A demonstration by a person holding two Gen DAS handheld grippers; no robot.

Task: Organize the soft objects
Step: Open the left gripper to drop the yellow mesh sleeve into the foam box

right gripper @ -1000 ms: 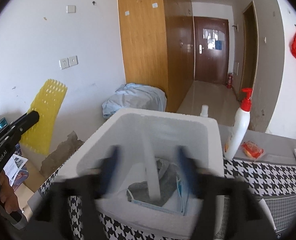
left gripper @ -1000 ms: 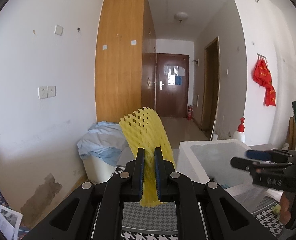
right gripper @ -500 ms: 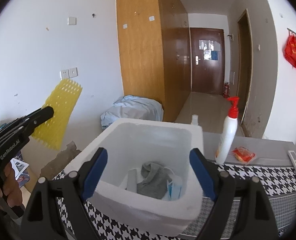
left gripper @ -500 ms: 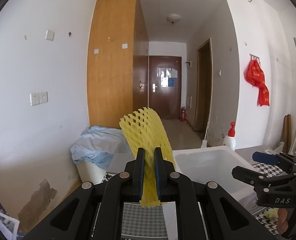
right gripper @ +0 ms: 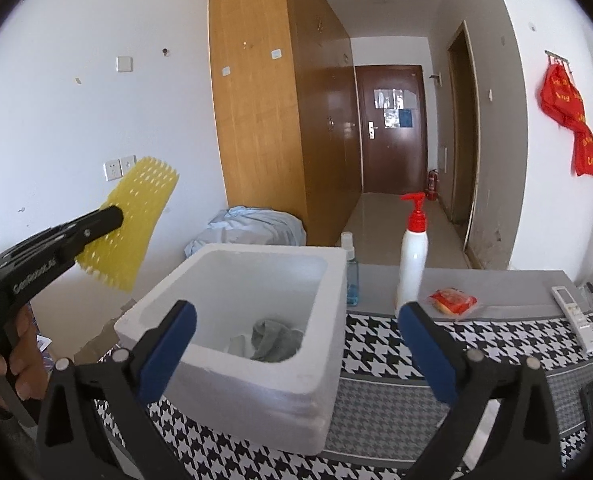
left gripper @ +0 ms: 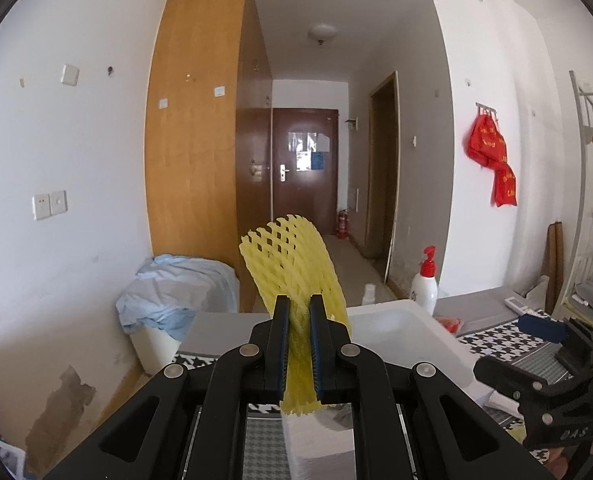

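two grippers: the left gripper (left gripper: 299,344) is clamped on a yellow foam net sleeve (left gripper: 292,268), raised beside the white foam box (right gripper: 232,320) for dropping in; the right gripper (right gripper: 296,336), empty, is opening above the box.

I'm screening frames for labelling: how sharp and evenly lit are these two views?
Left wrist view: yellow foam net crisp, walls bowed by the fisheye, corners black. Right wrist view: white foam box sharp, bright daylight, no harsh glare, same dark corners.
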